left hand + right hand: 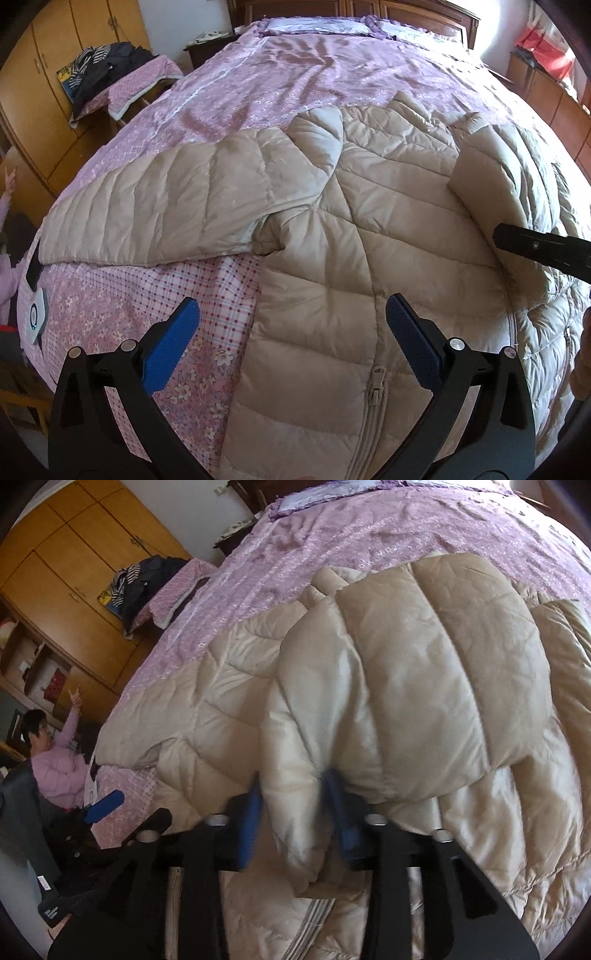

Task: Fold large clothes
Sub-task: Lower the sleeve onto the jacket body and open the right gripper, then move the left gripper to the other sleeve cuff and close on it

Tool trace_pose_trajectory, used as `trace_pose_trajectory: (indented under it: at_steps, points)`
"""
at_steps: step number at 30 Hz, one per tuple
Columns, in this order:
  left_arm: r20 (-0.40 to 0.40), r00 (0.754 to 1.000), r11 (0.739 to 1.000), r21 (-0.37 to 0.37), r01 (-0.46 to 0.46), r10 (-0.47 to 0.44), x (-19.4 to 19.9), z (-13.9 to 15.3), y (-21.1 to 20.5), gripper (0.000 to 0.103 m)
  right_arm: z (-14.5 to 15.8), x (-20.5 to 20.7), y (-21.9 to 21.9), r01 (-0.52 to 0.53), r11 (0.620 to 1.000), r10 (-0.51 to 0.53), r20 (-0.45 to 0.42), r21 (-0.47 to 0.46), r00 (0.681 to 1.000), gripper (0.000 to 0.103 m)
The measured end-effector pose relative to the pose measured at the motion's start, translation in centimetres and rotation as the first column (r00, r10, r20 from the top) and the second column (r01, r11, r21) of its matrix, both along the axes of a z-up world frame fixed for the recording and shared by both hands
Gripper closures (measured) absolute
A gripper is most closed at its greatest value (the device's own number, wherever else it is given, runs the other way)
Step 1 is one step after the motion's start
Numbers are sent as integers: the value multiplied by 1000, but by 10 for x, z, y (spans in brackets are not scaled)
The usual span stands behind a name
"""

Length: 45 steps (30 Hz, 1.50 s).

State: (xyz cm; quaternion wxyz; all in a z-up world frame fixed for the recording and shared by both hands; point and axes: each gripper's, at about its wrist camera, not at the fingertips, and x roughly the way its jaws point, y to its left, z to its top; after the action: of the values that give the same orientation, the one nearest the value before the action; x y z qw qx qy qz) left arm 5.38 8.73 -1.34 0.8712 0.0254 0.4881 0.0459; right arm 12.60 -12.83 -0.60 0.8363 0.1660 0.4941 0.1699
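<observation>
Nearest to you, your left gripper [291,347] hangs wide apart and holds nothing, one blue pad over the pink checked bedspread [155,310] and the other over the near left edge of the jacket [369,229]. The beige puffer jacket lies front up on the bed, its zipper [376,384] running toward you, and it fills the near right part of the bedspread.

Your right gripper [291,812] is pinched on a fold of the jacket's right sleeve [406,672], which looks raised above the body rather than lying on it. Judging from that, the step in hand is carrying this sleeve across the chest. Keep the pinch firm, because the slick padded fabric will probably slip if you relax. Lift only enough to clear the body, bring the sleeve leftward over the zipper line, and set it down flat and straight.

Use the empty left gripper to press on the jacket's near edge so the body does not drag along with the sleeve.

Farther off, the left sleeve [166,206] lies stretched out to the left across the bedspread, unfolded; it likely comes next. Beyond the jacket the far half of the bed shows only purple cover, so you have room there.
</observation>
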Motion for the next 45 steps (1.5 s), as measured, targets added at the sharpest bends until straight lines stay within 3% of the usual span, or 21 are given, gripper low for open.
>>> trace_pose_trajectory:
  at_steps: [1,4,10,18,25,32,40,45]
  points:
    - [2,1000,1000,0,2,-2,-1,0,0,3,3,-2,2,-3,1000,3,6,-4,1000,39]
    - [9,1000,1000,-3,5,-5,-3,3,0,3,14,-12,8,-6,1000,7,48,-21,999,20]
    - [20,1000,1000,-18,1,0,-8,9,2,3,36,-33,17,-33,999,36,88,-34,995,14]
    - [41,999,999,-31,23,-21,-16,20,-2,3,54,-64,7,-19,994,32,118,-109,993,10]
    - [65,996,997,-50,60,-57,-21,34,-15,3,56,-88,-28,74,984,-54,125,-159,991,10]
    - [79,990,992,-43,118,-115,-23,43,-38,3,44,-101,-71,211,949,-188,119,-232,975,9]
    - [77,980,983,-18,184,-182,-12,47,-79,3,26,-106,-116,321,917,-312,77,-235,947,9]
    - [81,962,965,10,261,-261,0,49,-120,3,17,-110,-132,356,905,-351,61,-232,934,9]
